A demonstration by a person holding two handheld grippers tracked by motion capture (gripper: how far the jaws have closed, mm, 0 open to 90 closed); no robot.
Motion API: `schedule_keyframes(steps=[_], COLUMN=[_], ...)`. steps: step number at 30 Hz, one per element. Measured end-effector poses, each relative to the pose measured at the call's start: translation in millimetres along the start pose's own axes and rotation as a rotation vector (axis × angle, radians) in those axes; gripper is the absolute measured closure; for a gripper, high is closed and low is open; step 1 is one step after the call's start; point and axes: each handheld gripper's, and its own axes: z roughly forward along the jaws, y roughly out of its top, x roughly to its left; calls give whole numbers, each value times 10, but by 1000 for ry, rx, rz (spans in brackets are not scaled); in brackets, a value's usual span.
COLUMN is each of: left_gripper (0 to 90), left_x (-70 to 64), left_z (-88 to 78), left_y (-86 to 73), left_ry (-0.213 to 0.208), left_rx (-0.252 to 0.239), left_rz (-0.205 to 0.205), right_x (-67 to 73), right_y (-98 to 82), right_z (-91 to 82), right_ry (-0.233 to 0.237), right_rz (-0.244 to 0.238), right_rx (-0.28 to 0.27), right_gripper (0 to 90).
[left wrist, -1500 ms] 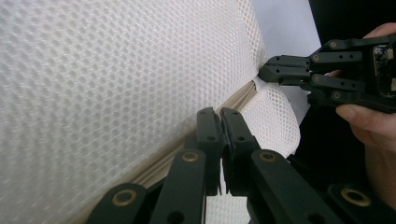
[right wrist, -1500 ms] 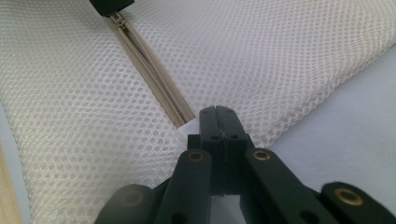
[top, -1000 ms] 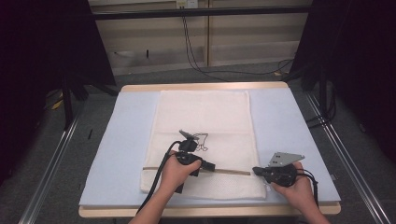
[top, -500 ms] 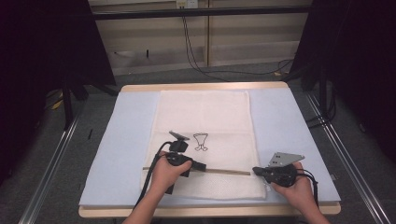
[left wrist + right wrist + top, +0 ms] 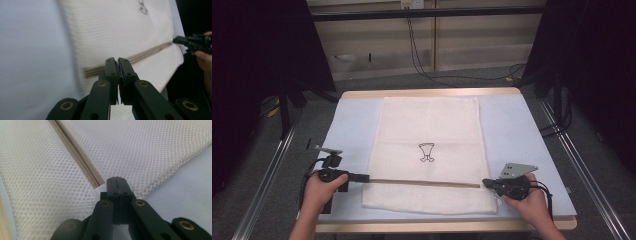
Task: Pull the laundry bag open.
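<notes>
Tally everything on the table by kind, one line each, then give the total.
White mesh laundry bag with a tan zipper: 1
Light blue mat under it: 1
Handheld grippers: 2, the left gripper and the right gripper, one at each end of the zipper
Total: 4

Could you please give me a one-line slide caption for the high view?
A person's two handheld grippers, left and right, at opposite ends of a white mesh laundry bag's zipper on a blue-covered table.

Mesh bag (image 5: 428, 150) showing off-white, fine honeycomb weave; small black outline drawing (image 5: 426, 151) printed near its middle. Zip (image 5: 422, 182) running tan across it. Table cover (image 5: 512, 130) looking pale blue, wooden table edge (image 5: 432, 92) light tan. Both grippers (image 5: 362, 177) (image 5: 486, 183) appearing black, brass-coloured rivets (image 5: 140, 203) glinting.
</notes>
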Motion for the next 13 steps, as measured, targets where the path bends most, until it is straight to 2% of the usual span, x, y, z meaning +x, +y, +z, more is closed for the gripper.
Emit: schedule_keyframes(steps=[1,2,3,4,5,6,7,8,9,10,11,12,13], left_gripper=[873,873,872,871,867,855,784,623,453,397,399,354,305], left_x=[0,128,128,154,134,109,109,72,72,76,76,108,108], left_z=[0,-112,-112,-149,-146,-143,-143,-167,-167,-166,-166,-142,-142], left_y=[0,-22,-22,-26,-21,-11,-11,19,19,31,31,47,47], left_ry=[0,-88,-88,-53,-13,-21,-21,9,9,112,112,269,269], left_rx=[0,-40,-40,-24,-30,-37,-37,-143,-143,-293,-293,-318,-318], left_rz=[0,-56,-56,-51,-24,5,5,69,69,182,182,245,245], right_x=[0,-2,-1,0,5,11,12,1,-21,-65,-65,-169,-209], right_y=[0,1,2,4,8,10,15,21,35,56,56,66,47], right_z=[0,1,3,6,5,2,-2,-20,-55,-96,-96,-200,-231], right_ry=[0,3,3,4,0,-3,-6,-9,-38,-88,-88,-156,-181], right_rz=[0,0,0,-3,-6,-10,-19,-17,5,34,34,51,73], right_rx=[0,-1,-1,-1,2,3,3,-5,-32,-70,-70,-102,-109], right_gripper=[900,900,900,900,900,900,900,822,602,466,466,427,390])
